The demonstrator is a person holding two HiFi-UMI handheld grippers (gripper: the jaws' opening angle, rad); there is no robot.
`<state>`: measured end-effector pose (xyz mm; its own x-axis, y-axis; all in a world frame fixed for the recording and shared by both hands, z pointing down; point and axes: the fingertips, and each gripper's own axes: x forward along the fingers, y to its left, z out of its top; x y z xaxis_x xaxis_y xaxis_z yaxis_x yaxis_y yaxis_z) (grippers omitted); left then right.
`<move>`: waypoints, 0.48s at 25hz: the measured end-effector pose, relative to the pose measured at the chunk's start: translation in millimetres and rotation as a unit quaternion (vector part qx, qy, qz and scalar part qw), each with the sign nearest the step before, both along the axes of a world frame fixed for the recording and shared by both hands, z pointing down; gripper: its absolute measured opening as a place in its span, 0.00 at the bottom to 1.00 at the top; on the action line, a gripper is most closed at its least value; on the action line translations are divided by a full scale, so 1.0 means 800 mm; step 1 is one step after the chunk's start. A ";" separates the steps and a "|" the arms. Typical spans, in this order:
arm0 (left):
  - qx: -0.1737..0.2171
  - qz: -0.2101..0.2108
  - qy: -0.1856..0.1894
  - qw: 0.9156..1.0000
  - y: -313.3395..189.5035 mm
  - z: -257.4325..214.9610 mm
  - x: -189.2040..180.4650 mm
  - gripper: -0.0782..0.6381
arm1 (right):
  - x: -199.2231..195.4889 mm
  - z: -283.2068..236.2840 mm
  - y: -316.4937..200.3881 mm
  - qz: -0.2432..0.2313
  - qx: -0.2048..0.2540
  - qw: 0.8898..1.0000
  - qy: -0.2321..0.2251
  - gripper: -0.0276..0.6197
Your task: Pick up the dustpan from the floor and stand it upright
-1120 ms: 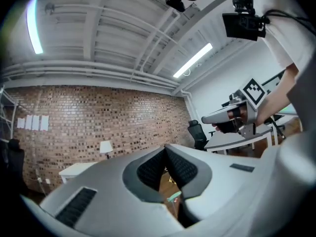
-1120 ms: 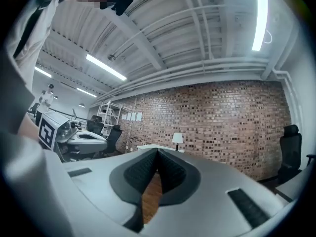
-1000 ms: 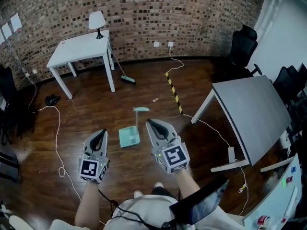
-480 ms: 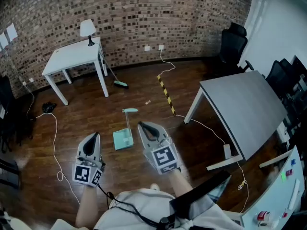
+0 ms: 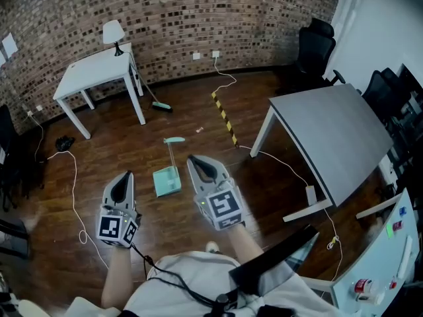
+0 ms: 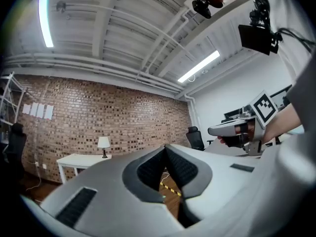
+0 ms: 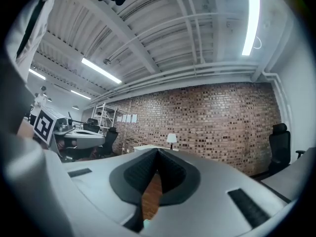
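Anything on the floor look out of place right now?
The teal dustpan seems to lie flat on the wood floor, handle toward the brick wall, not upright. A small scrap lies beyond it, near the striped tape.

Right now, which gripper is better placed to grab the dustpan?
Probably right: the right gripper sits just beside the teal dustpan; the left gripper is farther off. Both are shut, so either must open.

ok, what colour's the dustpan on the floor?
The dustpan is mint green, handle included; clearest in the head view.
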<state>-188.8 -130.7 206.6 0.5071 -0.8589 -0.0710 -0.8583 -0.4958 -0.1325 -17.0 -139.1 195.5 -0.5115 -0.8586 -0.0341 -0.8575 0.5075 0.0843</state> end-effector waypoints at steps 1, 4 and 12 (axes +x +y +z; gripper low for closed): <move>-0.007 -0.001 0.002 1.000 0.005 0.003 -0.004 0.11 | -0.004 0.002 0.007 -0.002 -0.005 1.000 -0.002 0.02; -0.027 0.002 -0.009 1.000 0.024 0.014 -0.011 0.11 | -0.009 0.012 0.022 0.005 -0.026 1.000 -0.010 0.02; -0.064 0.042 -0.031 0.997 0.057 0.076 -0.014 0.11 | -0.007 0.043 0.060 0.040 -0.058 0.997 -0.004 0.02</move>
<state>-199.9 -85.0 267.0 0.5768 -0.8138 0.0708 -0.8057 -0.5811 -0.1149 -23.0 -91.1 230.3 -0.4405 -0.8954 0.0642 -0.8964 0.4426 0.0221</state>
